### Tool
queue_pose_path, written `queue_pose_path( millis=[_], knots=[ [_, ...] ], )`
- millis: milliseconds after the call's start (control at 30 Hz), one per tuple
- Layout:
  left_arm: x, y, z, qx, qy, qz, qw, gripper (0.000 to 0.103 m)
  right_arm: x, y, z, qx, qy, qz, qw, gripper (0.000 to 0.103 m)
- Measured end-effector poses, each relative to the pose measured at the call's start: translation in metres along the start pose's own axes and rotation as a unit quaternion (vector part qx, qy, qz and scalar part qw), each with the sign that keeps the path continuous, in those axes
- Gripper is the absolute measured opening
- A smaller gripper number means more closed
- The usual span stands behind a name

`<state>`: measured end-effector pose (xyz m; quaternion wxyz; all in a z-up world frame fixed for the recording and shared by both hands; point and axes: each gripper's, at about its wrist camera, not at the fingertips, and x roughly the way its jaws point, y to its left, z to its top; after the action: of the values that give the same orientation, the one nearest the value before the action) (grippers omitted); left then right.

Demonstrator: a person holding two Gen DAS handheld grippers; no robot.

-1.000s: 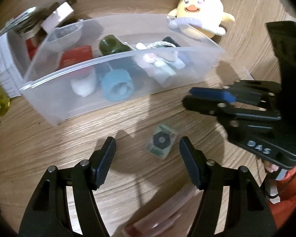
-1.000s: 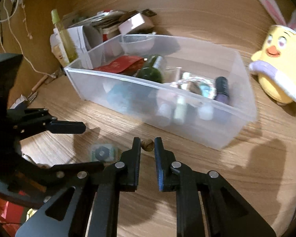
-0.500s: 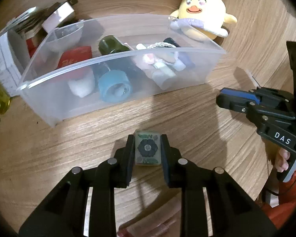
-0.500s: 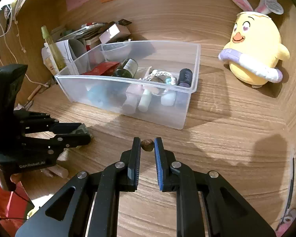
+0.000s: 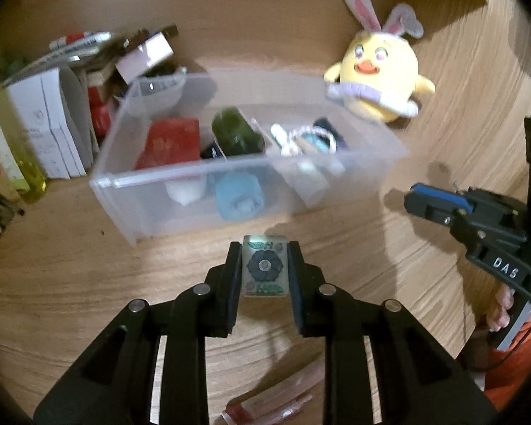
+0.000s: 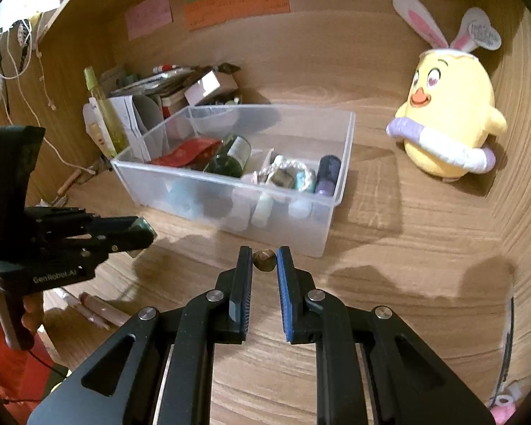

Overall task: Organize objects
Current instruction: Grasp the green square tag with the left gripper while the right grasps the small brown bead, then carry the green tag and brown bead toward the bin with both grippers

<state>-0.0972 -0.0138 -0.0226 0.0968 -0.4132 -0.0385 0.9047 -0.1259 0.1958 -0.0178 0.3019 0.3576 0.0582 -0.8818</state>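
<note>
Between our left gripper's (image 5: pixel 264 271) pads sits a pale tile (image 5: pixel 264 270) printed with a dark flower, clamped by its long sides, long axis pointing ahead at the clear bin (image 5: pixel 201 173). Our right gripper (image 6: pixel 264 260), marked "DAS", pinches a small brown nugget (image 6: pixel 264 259) just short of the bin's near wall, open wood desk (image 6: pixel 407 265) to its right.

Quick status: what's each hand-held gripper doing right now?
Left hand-held gripper: closed on the flower-patterned tile.
Right hand-held gripper: closed on a small brown nugget.
</note>
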Motion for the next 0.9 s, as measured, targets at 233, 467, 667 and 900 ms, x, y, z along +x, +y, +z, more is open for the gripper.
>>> queue_pose_path(
  millis=[233,467,667,900],
  knots=[
    [-0.021,0.001,0.022,-0.012,-0.046,-0.005,0.9989,0.024,-0.010,0.002,0.016,-0.009,-0.020,-0.007,1.000,0.013],
    [-0.038,0.001,0.039,-0.005,-0.080,0.005,0.9968,0.024,-0.014,0.007,0.033,-0.022,-0.040,-0.005,0.999,0.013],
    [-0.042,0.005,0.051,-0.011,-0.093,0.006,0.9955,0.024,-0.011,0.015,0.048,-0.036,-0.053,-0.002,0.998,0.013],
    [-0.039,0.014,0.064,-0.023,-0.098,0.015,0.9948,0.024,-0.005,0.018,0.066,-0.048,-0.064,-0.005,0.997,0.013]
  ],
)
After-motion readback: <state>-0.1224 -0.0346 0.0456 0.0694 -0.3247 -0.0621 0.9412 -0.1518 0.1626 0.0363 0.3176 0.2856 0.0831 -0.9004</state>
